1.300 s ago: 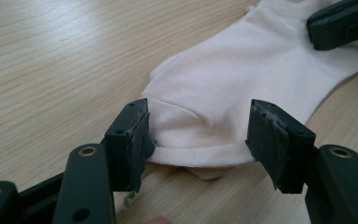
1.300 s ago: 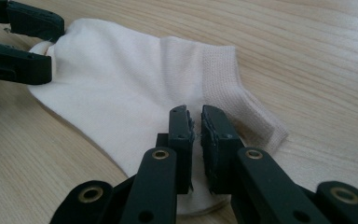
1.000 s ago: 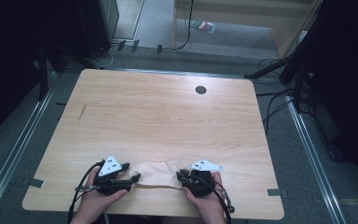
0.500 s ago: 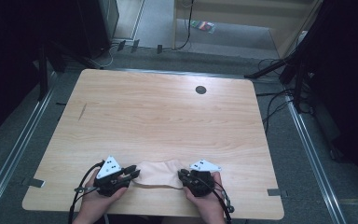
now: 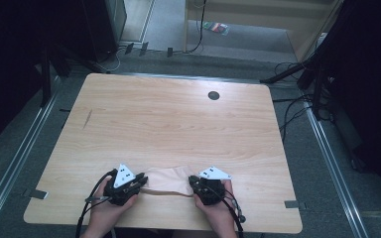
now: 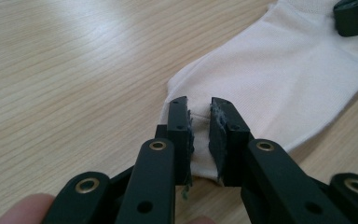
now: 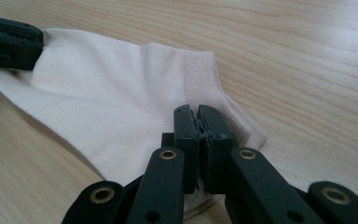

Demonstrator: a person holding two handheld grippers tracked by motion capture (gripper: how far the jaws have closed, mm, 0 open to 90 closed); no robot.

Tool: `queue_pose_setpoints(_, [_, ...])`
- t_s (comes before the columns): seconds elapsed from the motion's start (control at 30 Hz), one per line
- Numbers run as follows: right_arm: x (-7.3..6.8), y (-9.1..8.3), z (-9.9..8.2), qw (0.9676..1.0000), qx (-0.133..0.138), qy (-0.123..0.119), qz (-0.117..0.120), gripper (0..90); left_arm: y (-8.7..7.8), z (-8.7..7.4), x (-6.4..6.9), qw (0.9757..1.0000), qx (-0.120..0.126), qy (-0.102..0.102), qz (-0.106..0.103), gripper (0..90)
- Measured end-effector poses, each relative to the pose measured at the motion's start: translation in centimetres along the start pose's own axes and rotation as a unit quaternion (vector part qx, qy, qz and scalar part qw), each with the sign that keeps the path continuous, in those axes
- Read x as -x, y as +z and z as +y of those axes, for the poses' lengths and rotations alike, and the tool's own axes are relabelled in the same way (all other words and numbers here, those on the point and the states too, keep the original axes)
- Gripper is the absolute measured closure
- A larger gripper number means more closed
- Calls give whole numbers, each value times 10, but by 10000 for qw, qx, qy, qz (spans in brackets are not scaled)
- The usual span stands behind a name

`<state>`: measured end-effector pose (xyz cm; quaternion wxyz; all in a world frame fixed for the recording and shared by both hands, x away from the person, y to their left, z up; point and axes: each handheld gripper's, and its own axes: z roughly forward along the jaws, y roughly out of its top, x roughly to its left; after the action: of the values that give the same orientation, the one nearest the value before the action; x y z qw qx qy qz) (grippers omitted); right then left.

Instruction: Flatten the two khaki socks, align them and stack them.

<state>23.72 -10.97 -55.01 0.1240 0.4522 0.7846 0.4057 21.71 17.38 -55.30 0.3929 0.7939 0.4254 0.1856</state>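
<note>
Now both tongs grip the sock (image 5: 166, 179): left gripper (image 6: 199, 122) just closing on toe, right gripper (image 7: 196, 122) clamped at heel/cuff. Next prob lift & stretch evenly.

The high view looks forward and down from above the person's side of the bench (image 5: 178, 119), far enough off to take in the whole top and the floor around it. Each gripper view rides low on its own gripper, looks along the two black jaws rising from the bottom edge, and sits very close to the bench surface. All three views share the white sock (image 5: 166, 179) at the near edge; each gripper view faces the other across it, with the left gripper (image 7: 9, 41) and the right gripper (image 6: 356, 16) showing at the far ends.
</note>
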Motion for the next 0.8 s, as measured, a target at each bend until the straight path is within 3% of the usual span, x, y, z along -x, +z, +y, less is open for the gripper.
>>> queue_pose_setpoints(0.07, [1,2,1,10000,38,28,30,858,-1,0,-3,9999,19,-78,-105,784])
queue_pose_setpoints(0.17, [2,1,1,9996,120,137,199,742,-7,-2,-8,9978,503,-223,-362,669])
queue_pose_setpoints(0.27, [3,-5,3,9982,450,202,330,618,-11,-3,-13,9951,768,-355,-513,552])
queue_pose_setpoints(0.37, [4,-12,6,9964,812,62,229,461,-18,-2,-15,9924,1062,-430,-454,423])
queue_pose_setpoints(0.53, [12,-17,8,9950,939,254,226,256,-30,-1,-21,9908,1187,-605,-225,169])
queue_pose_setpoints(0.67, [16,-23,11,9943,1035,197,144,159,-39,-3,-30,9887,1304,-705,-202,139])
queue_pose_setpoints(0.8, [23,-29,12,9943,1045,202,97,139,-41,-5,-39,9896,1224,-755,-20,135])
